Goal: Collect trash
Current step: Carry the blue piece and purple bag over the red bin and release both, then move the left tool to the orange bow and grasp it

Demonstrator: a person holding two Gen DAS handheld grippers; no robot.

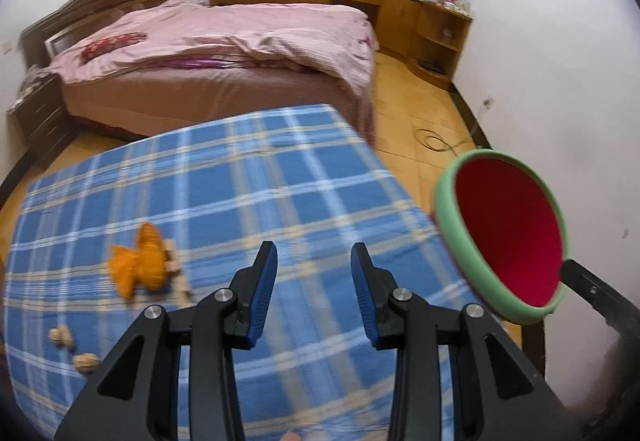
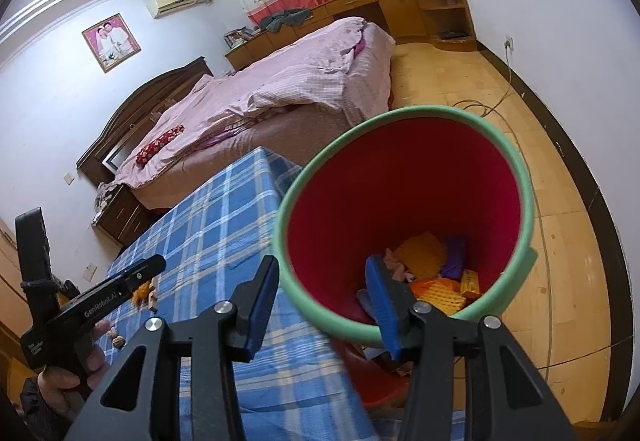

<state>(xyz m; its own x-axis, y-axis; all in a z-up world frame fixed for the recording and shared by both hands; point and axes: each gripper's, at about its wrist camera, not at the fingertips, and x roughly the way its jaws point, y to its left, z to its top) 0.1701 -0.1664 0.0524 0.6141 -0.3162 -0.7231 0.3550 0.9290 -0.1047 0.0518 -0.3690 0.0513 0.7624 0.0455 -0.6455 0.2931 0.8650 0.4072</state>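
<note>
So, status:
Done: red bin (image 2: 404,177) already holds several scraps, lower right of the right wrist view.
Left: orange peel (image 1: 146,261), 1 pile; walnuts (image 1: 74,349), 2; both lower left on the counter (image 1: 280,181).
Left gripper (image 1: 314,273): jaws open, empty, over the cloth.
Right gripper (image 2: 324,301): jaws straddle the bin rim, apparently gripping it.
Bins: 1.
</note>
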